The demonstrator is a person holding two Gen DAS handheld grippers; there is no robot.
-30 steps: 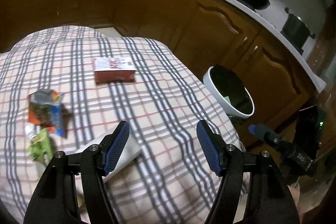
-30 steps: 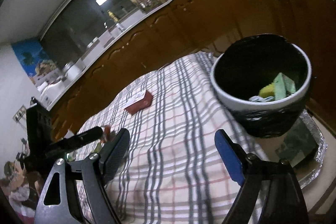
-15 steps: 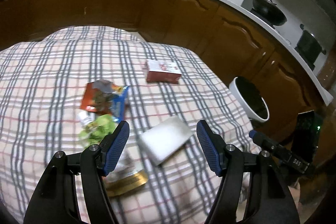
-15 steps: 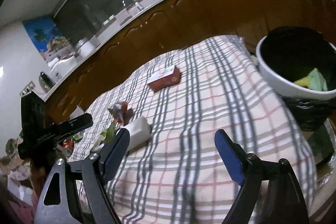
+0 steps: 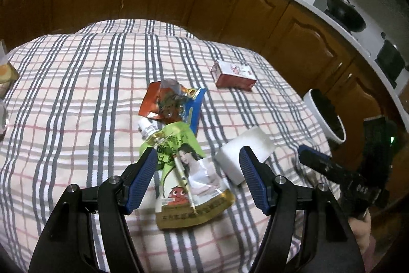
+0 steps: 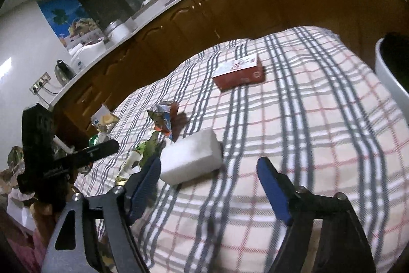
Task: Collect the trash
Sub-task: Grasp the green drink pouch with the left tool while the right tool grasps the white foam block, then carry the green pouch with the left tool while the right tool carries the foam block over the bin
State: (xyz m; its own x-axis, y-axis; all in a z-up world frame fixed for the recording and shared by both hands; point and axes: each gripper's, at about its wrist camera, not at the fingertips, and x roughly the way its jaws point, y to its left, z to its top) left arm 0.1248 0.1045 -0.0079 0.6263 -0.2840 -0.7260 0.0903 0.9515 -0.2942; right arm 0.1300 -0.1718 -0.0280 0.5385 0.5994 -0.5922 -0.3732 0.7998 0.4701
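Blue-padded fingers (image 5: 143, 181) of the left gripper (image 5: 198, 181) stood spread wide with nothing between their pads; they hung above a green drink pouch (image 5: 189, 170) that lay flat on the checked tablecloth (image 5: 76, 94), its white spout pointing away from the camera. The pouch's middle showed in the gap between the two fingers. Just beyond the spout lay a torn red and blue snack wrapper (image 5: 171, 101), touching or overlapping the pouch's far end. Beside the pouch, toward the right finger, sat a white block (image 5: 245, 147) with one corner hidden behind that finger's pad.

The right gripper (image 6: 209, 186) was likewise released, its fingers (image 6: 273, 191) parted and holding nothing, over bare cloth. Its left finger stood in front of the near corner of the white block (image 6: 190, 157); whether the two touched could not be told. The crumpled wrapper (image 6: 166, 119) and an edge of the green pouch (image 6: 145, 147) lay beyond the block.

Farther off on the cloth rested a red and white carton (image 5: 234, 76), well apart from the other litter. At the table's right edge stood the white bin (image 5: 324, 117) with a dark liner, seen in the right wrist view only as a slice of rim (image 6: 388, 76). Brown wooden cabinets (image 5: 230, 4) under a pale counter curved behind the table
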